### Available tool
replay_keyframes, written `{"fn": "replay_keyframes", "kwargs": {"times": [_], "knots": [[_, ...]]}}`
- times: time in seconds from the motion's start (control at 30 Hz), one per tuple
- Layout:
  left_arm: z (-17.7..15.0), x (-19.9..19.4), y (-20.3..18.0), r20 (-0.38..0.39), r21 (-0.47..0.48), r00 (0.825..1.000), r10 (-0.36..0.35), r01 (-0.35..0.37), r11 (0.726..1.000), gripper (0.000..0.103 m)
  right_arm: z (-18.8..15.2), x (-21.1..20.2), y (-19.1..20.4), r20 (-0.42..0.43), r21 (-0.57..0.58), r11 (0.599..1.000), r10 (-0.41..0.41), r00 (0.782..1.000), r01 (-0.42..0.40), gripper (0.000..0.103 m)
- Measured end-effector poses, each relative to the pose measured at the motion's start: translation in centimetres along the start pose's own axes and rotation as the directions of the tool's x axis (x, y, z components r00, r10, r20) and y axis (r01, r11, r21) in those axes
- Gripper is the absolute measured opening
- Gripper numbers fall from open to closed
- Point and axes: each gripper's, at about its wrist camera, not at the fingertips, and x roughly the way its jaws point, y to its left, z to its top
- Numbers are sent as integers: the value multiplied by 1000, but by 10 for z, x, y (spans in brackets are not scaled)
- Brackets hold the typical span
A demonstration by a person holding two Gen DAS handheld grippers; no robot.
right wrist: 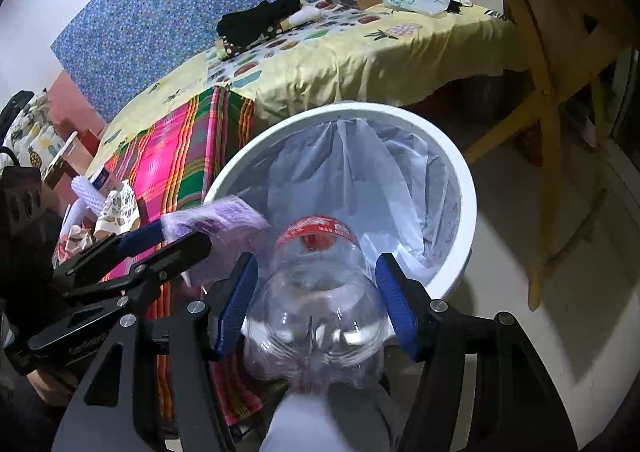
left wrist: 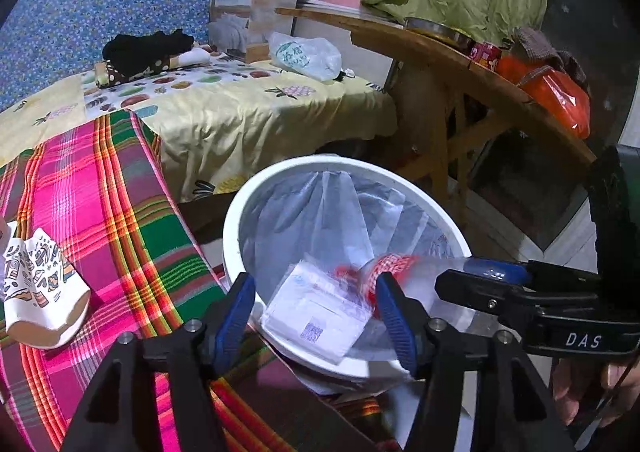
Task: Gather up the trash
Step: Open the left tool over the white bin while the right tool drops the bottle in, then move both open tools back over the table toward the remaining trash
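Note:
A white bin (left wrist: pixel 236 212) lined with a clear bag stands beside the bed; it also shows in the right wrist view (right wrist: pixel 468 188). My left gripper (left wrist: pixel 316 316) is open over the bin's near rim, and a white flat packet (left wrist: pixel 316 316) lies loose between its fingers, inside the bin. My right gripper (right wrist: pixel 316 304) is open around a clear plastic bottle (right wrist: pixel 316 300) with a red label, which sits over the bin's near edge; whether the pads touch it is unclear. In the left wrist view the bottle (left wrist: pixel 400 268) is blurred at the right gripper's tips (left wrist: pixel 480 280).
A crumpled printed paper cup (left wrist: pixel 40 284) lies on the pink plaid blanket (left wrist: pixel 100 192). More scraps (right wrist: pixel 112 208) lie on the bed at left. A white plastic bag (left wrist: pixel 308 56) lies on the yellow sheet. A wooden table (left wrist: pixel 440 48) with an orange bag stands at right.

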Motion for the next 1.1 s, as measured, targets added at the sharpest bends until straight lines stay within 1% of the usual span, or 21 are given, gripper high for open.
{"fn": "replay_keyframes", "kwargs": {"times": [0.27,0.57,0.73,0.97,1.1], "knots": [[-1,-15,5,28,-22,999,19,-18,1000,64,2,-9,2,45,-1,1000,11,999,-11,63],[-9,-49,12,71,-64,993,95,-91,994,64,-1,-21,21,86,-55,998,43,995,-39,63],[-22,-71,21,78,-88,988,136,-129,988,64,-5,-21,38,77,-98,993,75,994,-67,63],[-41,-102,33,96,-120,974,204,-192,974,64,-12,-21,61,72,-168,978,136,988,-123,63],[-52,-121,45,115,-152,959,260,-242,958,64,-15,-21,74,74,-203,969,161,984,-143,63]]}}
